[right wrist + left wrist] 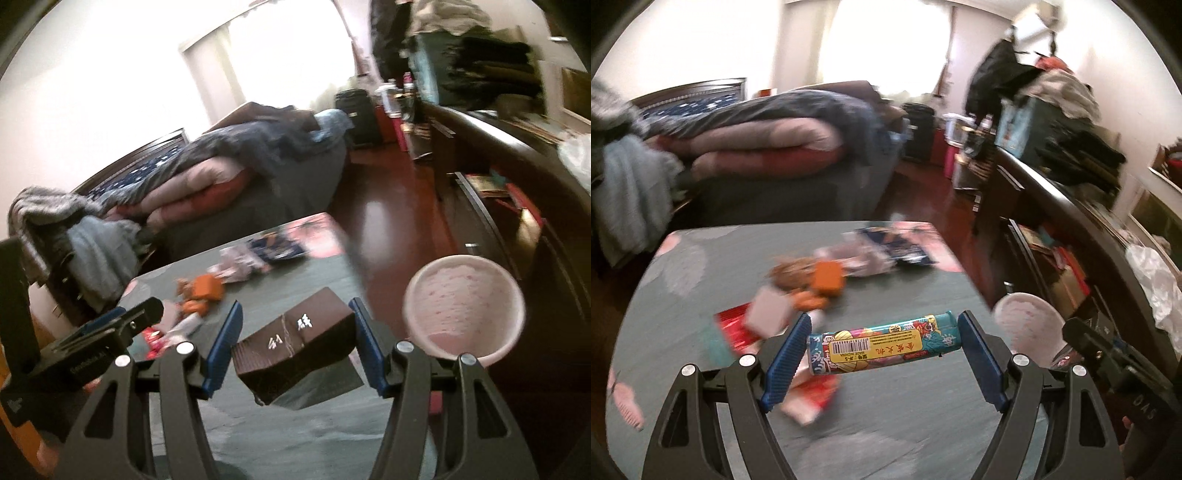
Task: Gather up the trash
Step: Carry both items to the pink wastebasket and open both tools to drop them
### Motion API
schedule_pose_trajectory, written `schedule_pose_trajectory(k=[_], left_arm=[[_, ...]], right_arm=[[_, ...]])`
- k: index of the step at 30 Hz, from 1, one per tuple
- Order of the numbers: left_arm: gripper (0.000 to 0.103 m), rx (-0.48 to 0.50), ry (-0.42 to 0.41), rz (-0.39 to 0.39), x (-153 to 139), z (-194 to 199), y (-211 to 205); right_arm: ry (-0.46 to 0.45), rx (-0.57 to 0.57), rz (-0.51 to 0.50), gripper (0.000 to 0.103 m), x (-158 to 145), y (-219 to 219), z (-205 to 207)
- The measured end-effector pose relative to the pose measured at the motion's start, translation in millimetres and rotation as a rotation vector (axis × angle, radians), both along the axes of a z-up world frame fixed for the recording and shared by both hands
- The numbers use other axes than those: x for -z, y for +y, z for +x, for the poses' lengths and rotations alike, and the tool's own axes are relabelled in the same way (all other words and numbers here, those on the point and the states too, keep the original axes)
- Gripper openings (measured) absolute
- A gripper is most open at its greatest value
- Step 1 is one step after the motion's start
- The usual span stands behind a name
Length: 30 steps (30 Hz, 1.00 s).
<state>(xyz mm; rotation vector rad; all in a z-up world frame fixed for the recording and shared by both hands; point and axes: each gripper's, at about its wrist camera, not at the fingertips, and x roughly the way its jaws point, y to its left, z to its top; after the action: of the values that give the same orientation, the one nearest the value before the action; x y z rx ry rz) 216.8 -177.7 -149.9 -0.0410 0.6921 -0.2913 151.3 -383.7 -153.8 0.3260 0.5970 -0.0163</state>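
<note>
trash sits in both grippers above a grey-green tabletop. left gripper clamps a teal printed lighter tube end to end between its blue pads, held crosswise. right gripper clamps a dark brown box with white characters, tilted between its pads. more litter lies farther back on the tabletop: an orange packet, red foil wrappers and clear and dark blue wrappers. a pale pink round bin stands on the floor just off the tabletop's right edge, beside a dark cabinet. the step in hand looks like carrying both pieces to that bin. to do it well, keep both grips firm, bring each piece fully over the bin's mouth before letting go, and release one at a time so neither bounces out.
</note>
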Motion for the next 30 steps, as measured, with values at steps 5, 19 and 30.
schedule_pose_trajectory(k=[5,19,30], left_arm=[[0.081,0.122,-0.004,-0.006,-2,15,-61],[0.081,0.393,0.087,-0.005,34,79,-222],[0.092,0.433,0.237,0.011,91,125,-285]], right_arm=[[0.009,0.110,-0.041,0.060,5,-49,-4],[0.118,0.303,-0.052,0.060,72,-164,37],[0.208,0.375,-0.044,0.076,134,-202,69]])
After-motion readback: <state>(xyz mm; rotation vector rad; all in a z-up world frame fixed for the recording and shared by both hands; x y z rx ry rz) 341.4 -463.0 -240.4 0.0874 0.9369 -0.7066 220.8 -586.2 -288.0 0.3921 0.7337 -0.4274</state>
